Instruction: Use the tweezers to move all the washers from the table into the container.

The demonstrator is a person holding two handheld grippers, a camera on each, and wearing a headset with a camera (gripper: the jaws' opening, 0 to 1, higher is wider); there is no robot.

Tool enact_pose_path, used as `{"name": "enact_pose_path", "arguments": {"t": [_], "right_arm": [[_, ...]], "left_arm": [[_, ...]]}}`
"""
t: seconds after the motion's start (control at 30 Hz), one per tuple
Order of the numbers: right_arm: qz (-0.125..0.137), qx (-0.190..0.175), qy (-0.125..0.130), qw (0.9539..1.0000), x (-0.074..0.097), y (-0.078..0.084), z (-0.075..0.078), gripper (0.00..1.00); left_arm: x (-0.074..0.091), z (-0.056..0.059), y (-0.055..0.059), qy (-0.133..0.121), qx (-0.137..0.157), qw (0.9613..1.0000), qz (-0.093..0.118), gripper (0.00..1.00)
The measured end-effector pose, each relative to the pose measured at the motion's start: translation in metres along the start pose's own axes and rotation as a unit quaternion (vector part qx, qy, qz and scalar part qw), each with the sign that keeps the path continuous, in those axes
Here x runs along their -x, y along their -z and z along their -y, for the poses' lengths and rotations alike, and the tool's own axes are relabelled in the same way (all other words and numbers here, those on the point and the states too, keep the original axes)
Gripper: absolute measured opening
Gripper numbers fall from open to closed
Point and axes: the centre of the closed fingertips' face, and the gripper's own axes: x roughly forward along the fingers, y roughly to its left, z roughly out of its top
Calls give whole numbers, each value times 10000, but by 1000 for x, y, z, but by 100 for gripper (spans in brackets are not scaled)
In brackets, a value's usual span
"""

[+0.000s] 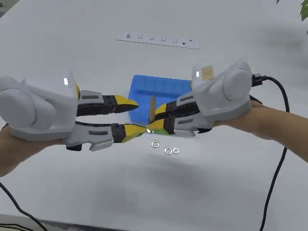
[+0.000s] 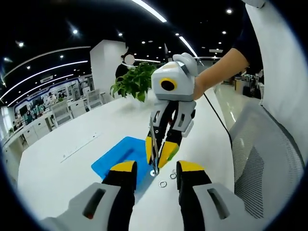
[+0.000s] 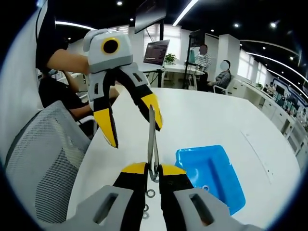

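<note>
Three washers point(image 1: 168, 150) lie in a short row on the white table point(image 1: 202, 183), just in front of the blue container point(image 1: 159, 89) and just below the tips of the two grippers, which face each other over them. In the right gripper view one more small ring lies inside the container point(image 3: 211, 168), near its front wall. The right gripper point(image 1: 156, 119) has its jaws clamped on the upper part of the tweezers point(image 1: 152, 109), which stand nearly upright with their points down at the table, at the container's near edge and just beside the closest washer. Something shiny sits at the points, but whether it is a washer gripped between them cannot be told. In the left gripper view the tweezers point(image 2: 154, 144) hang from the right gripper point(image 2: 158, 151) and their points come down between the left gripper's point(image 2: 156, 167) own yellow-tipped jaws, with two washers point(image 2: 162, 183) just beside them. The left gripper point(image 1: 136, 116) holds nothing; its jaws stand well apart, as the right gripper view also shows point(image 3: 134, 134). A white power strip point(image 1: 158, 40) lies further back on the table, well apart from the container.
</note>
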Motion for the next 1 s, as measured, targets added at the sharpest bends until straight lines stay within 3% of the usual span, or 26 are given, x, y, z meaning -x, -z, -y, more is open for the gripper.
{"name": "enact_pose_path", "arguments": {"t": [0.1, 0.2, 0.53, 0.77, 0.87, 1.0], "right_arm": [[87, 56, 148, 9998, 11, -8, 10, 9], [152, 48, 365, 9992, 22, -13, 27, 9], [364, -251, 871, 9952, 36, -14, 76, 10], [343, -655, 957, 9927, 17, 10, 97, 10], [367, -814, 916, 9918, 3, 18, 99, 10], [202, -795, 846, 9930, -18, 31, 95, 10]], "left_arm": [[6, -1, -3, -115, 331, 9993, 153, 46], [9, -1, 2, -227, 458, 9986, 140, 58], [16, 6, 33, -333, 1104, 9933, -59, 79], [19, 2, 41, -456, 1377, 9893, -124, 99], [23, -4, 42, -601, 1405, 9882, -136, 99], [25, -7, 44, -738, 1492, 9860, -130, 99]]}}
